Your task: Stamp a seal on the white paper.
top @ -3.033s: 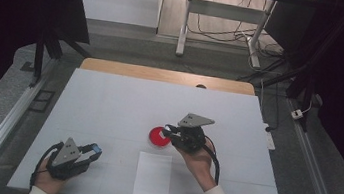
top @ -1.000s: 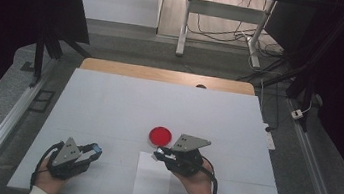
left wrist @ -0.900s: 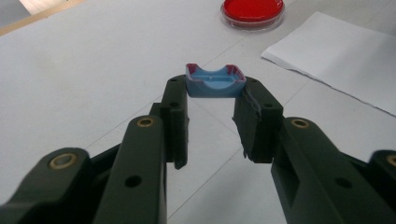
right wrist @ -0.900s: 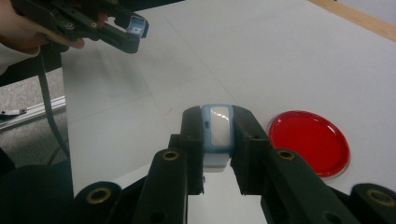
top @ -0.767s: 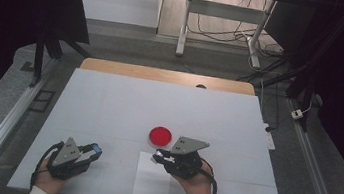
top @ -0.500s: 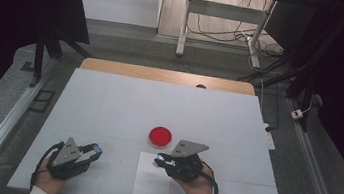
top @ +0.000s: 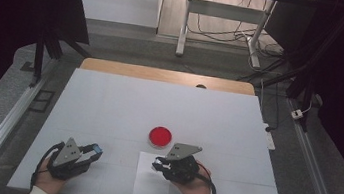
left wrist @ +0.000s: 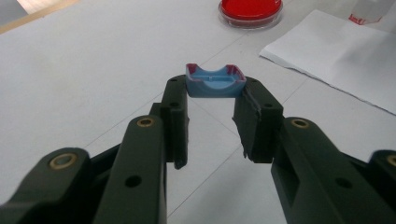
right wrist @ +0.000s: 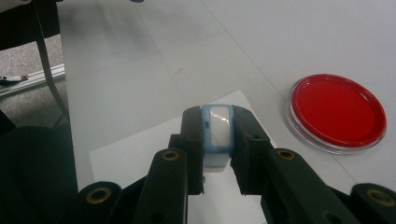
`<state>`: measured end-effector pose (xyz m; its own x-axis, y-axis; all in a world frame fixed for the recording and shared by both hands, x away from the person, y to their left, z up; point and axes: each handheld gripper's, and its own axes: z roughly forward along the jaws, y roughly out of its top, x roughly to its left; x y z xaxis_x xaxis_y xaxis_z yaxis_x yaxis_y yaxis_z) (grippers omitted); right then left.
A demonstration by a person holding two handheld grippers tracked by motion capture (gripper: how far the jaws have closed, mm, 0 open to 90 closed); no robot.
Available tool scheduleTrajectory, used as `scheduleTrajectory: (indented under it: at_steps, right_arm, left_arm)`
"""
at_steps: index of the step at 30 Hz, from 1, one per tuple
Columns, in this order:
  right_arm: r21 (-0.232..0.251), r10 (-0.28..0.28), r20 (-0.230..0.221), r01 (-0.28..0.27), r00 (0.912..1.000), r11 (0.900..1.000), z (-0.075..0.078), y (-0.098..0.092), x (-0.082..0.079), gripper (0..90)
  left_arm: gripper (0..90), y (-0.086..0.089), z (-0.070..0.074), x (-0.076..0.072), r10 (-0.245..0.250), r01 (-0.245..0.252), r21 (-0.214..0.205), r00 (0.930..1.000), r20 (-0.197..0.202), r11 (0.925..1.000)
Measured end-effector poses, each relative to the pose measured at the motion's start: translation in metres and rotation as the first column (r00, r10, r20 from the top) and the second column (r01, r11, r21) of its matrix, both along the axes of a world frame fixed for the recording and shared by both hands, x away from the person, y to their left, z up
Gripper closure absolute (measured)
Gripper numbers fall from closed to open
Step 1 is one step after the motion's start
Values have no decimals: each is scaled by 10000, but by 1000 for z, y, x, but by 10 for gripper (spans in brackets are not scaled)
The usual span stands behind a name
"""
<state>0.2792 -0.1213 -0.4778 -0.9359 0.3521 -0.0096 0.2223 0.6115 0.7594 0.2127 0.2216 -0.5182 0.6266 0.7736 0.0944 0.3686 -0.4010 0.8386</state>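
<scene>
Pinching a small blue cap point(left wrist: 215, 83) stained red at its tips, the left gripper point(top: 95, 150) rests low on the white table point(top: 108, 109). The right gripper point(top: 157, 164) clamps a small blue-rimmed clear piece point(right wrist: 218, 130) above a white paper sheet point(top: 148, 187), near the red petri dish point(top: 160, 136).

Overhead cam, two claw-cams close-up

A dish point(top: 160, 136) sits on the table point(top: 108, 104), just behind a paper sheet point(top: 151, 185).
</scene>
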Motion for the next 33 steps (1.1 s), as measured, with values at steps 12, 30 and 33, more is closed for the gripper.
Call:
scheduleTrajectory:
  at_steps: [12,30,33]
  right_arm:
    - [-264,48,-60,-50,10000,9996,-6,4,1,756]
    - [-822,155,1,-155,9999,9965,-16,9,1,756]
    - [-850,154,-7,-154,9999,9963,-16,10,1,756]
  left_arm:
    - [655,0,0,0,-3,3,2,10000,11,10000]
    - [655,0,0,0,-10,10,-9,10000,11,10000]
    - [656,0,0,0,-15,15,-10,10000,14,10000]
